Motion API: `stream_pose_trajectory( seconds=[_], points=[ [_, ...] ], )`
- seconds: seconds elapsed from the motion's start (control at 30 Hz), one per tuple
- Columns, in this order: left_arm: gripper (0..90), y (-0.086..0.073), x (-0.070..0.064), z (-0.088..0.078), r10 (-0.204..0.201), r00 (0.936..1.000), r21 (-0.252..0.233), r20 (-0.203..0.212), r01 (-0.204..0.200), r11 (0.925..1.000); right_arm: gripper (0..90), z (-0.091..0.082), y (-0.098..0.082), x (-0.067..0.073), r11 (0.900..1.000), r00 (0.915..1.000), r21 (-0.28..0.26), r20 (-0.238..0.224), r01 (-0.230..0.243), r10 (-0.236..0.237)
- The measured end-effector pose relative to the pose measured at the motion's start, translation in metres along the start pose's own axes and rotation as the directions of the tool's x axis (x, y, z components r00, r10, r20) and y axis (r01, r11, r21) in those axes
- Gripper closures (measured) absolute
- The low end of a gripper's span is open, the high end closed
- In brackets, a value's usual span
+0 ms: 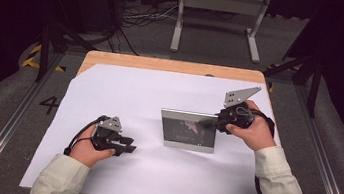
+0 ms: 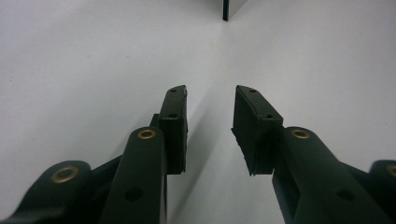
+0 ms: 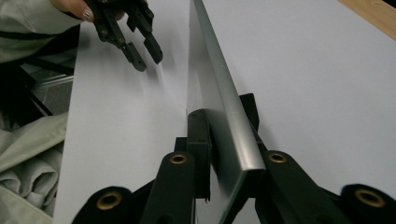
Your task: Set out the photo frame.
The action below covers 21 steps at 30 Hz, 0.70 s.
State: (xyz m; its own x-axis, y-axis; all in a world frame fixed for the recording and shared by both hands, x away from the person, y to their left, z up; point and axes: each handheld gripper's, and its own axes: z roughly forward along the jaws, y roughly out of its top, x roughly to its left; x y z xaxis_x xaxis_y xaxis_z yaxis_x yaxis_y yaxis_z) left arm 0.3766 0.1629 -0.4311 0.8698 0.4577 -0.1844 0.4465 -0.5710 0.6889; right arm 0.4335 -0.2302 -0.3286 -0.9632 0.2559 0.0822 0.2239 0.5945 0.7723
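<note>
grippers: 2, left gripper and right gripper | hands: 2 | silver-framed panel: 1 | white paper sheet: 1 | wooden tabletop: 1 | grey metal stand beyond: 1

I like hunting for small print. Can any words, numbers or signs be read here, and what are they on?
"4": a dark digit on the grey floor left of the table.
Faint pale marks on the dark face of the silver-framed panel: too blurred to read.
Yellow and black striped tape on the floor: a marking, no text.
</note>
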Motion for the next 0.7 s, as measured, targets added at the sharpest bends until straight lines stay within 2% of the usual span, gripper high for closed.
stream_pose_trajectory(
  seconds=[0.23,0.5,0.7],
  points=[
    [66.0,0.0,0.001,0.0,0.001,1.0,0.0,-0.001,-0.001,1.0,75.9,0.001,0.0,-0.006,0.999,0.9992,0.033,0.034,0.02,-0.021],
    [66.0,0.0,0.001,0.0,0.003,1.0,0.0,-0.001,-0.003,1.0,73.3,0.0,-0.003,-0.012,0.999,0.9987,0.038,0.046,0.019,-0.021],
    [66.1,0.0,0.0,0.002,0.002,1.0,-0.001,0.004,-0.002,1.0,70.9,-0.006,-0.006,-0.014,0.997,0.9945,0.061,0.091,0.046,-0.051]
  ],
)
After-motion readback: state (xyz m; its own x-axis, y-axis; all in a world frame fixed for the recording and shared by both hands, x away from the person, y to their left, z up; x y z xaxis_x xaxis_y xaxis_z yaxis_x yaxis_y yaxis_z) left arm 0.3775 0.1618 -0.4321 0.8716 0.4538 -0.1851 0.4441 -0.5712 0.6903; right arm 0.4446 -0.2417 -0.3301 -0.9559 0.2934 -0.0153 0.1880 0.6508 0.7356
